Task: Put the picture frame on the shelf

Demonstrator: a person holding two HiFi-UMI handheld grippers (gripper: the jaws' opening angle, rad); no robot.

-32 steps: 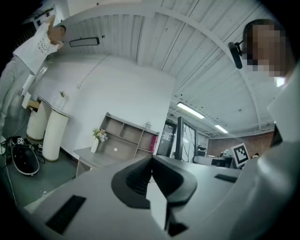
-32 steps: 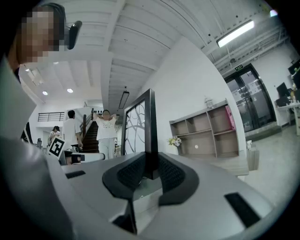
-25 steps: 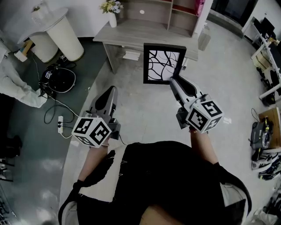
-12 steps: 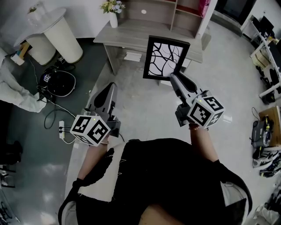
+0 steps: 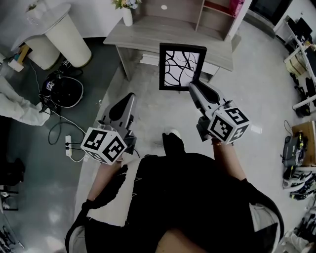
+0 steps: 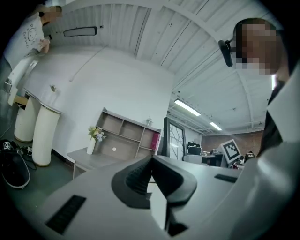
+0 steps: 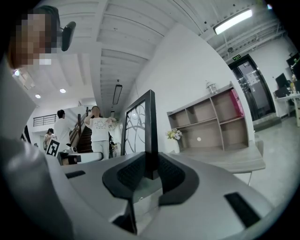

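Short of the shelf [image 5: 199, 16], clamped by the right gripper [image 5: 194, 87] on one thin edge of the picture frame [image 5: 180, 68], left gripper [image 5: 127, 99] closed on nothing: could pivot or slip if swung.

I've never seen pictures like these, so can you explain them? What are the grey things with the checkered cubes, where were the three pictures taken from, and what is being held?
A person holds two hand tools. Each one is a gripper with two jaws, and the checkered cube is part of it. One picture comes from a camera on the person's head, looking down. The other two come from a small camera riding on each gripper.

The right gripper pinches the edge of a black picture frame and holds it up above the floor. The left gripper has its jaws together with nothing in them.

Ahead stands a desk with a vase of flowers on it and a wooden shelf at its back.
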